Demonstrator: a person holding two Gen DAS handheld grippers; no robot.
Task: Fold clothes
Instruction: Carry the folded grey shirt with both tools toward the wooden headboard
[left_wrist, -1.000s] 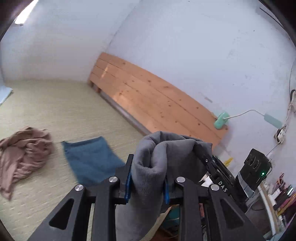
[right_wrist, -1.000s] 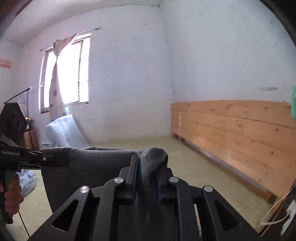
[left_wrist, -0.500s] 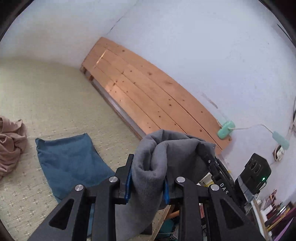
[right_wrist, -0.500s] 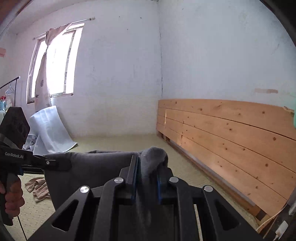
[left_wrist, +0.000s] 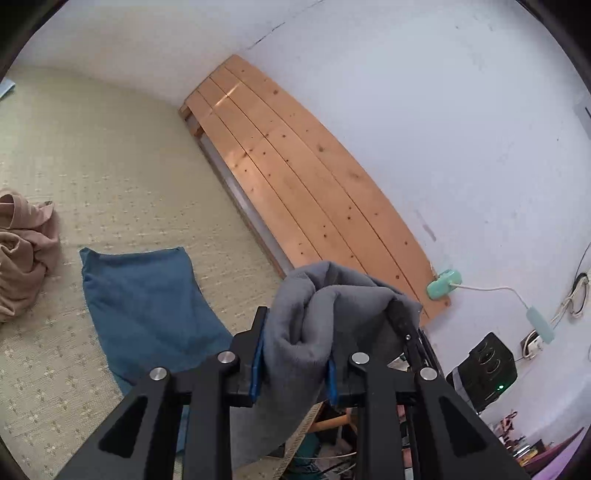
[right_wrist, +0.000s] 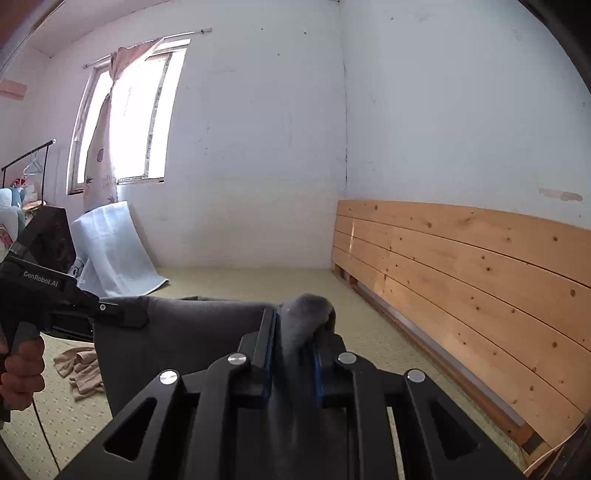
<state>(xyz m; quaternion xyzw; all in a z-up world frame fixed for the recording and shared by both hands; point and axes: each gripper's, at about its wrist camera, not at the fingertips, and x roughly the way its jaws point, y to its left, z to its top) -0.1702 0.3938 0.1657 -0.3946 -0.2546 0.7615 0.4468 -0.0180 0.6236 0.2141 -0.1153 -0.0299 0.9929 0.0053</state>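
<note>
Grey cloth hangs in the air, stretched between left gripper and right gripper, each clamped on a bunched corner. Step: carrying it to lay flat, probably beside blue cloth on mat. Next: lower evenly, keep tension.

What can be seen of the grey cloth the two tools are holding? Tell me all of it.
The grey cloth looks like soft, fleecy fabric, plain and dark grey. It is held up off the floor, stretched between the left tool and the right tool, each shut on a bunched top corner. Its top edge runs roughly level between them, and the rest hangs down as a flat sheet. Above each grip the fabric bulges in thick folds. Its lower edge is out of view. Only the tools touch it.
</note>
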